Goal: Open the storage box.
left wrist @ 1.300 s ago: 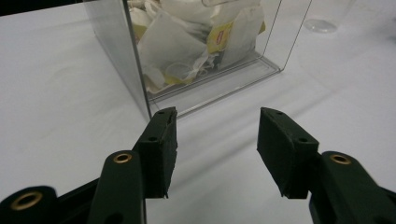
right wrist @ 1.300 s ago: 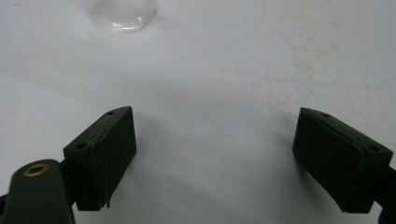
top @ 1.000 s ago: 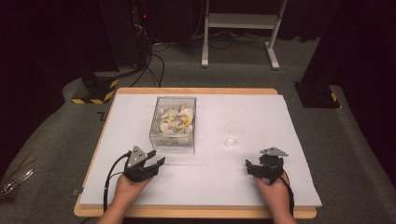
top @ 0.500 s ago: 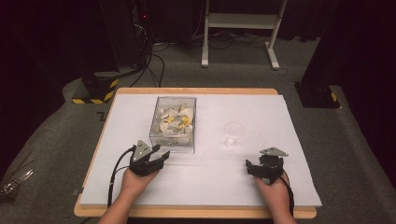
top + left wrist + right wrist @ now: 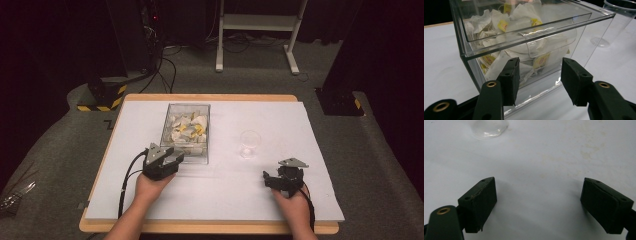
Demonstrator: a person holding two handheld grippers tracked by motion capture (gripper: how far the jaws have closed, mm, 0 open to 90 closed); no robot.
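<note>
Two tongs sit on the counter (image 5: 320, 125). The left tongs (image 5: 172, 159), partly open and empty, point at the near wall of the clear box (image 5: 186, 131) of tea bags (image 5: 506, 25). The right tongs (image 5: 270, 179) gape wide, empty, well right of the box, near the plastic cup (image 5: 249, 143).

Your left gripper (image 5: 172, 161) sits raised off the surface, angled forward and a little to the right, its jaws parted with nothing pressed between the pads. Your left hand (image 5: 150, 182) wraps it from behind. Your right gripper (image 5: 267, 179) rests low, jaws spread wide and apparently pointing left; your right hand (image 5: 292, 199) holds its rear.
</note>
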